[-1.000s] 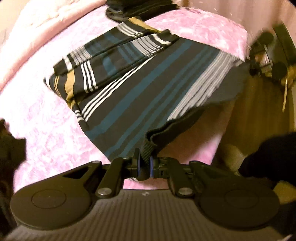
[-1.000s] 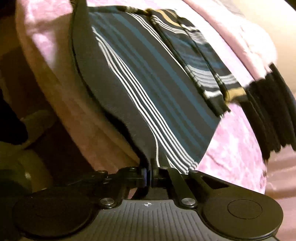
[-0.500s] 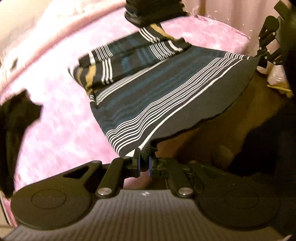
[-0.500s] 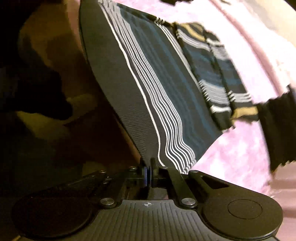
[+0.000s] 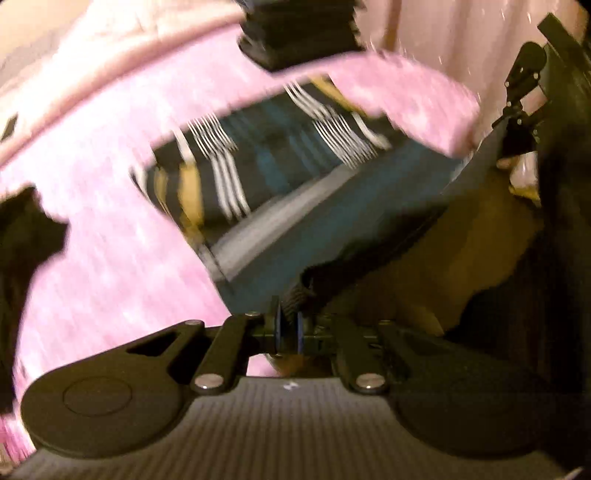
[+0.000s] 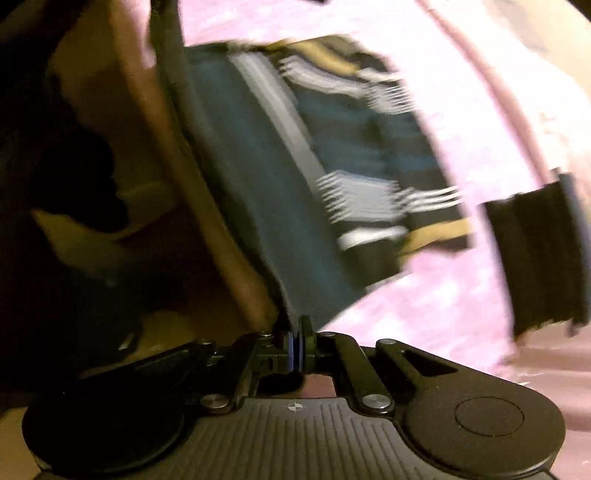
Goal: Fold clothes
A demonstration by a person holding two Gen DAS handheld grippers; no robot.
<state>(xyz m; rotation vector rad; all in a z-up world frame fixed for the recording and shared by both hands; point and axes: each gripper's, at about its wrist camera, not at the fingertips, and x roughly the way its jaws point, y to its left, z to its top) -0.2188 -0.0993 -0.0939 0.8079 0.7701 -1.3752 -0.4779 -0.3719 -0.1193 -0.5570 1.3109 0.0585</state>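
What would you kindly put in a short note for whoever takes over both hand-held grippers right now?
Left hand-held gripper: shut on one bottom corner of the striped sweater.
Right hand-held gripper: shut on the other bottom corner of it.
The hem is lifted and stretched between the two; the upper part, sleeves folded in, lies on the pink blanket. A stack of dark folded clothes sits beyond it.
Done: sleeves folded in.
Left: carry the hem up over the sleeves, lay it flat, let go. Frames are blurred.

striped shirt [image 5: 332, 206] [image 6: 280, 206] | dark with blue, white and yellow stripes | partly folded, sleeves laid on top | far part lies on pink blanket, near edge lifted up | picture blurry
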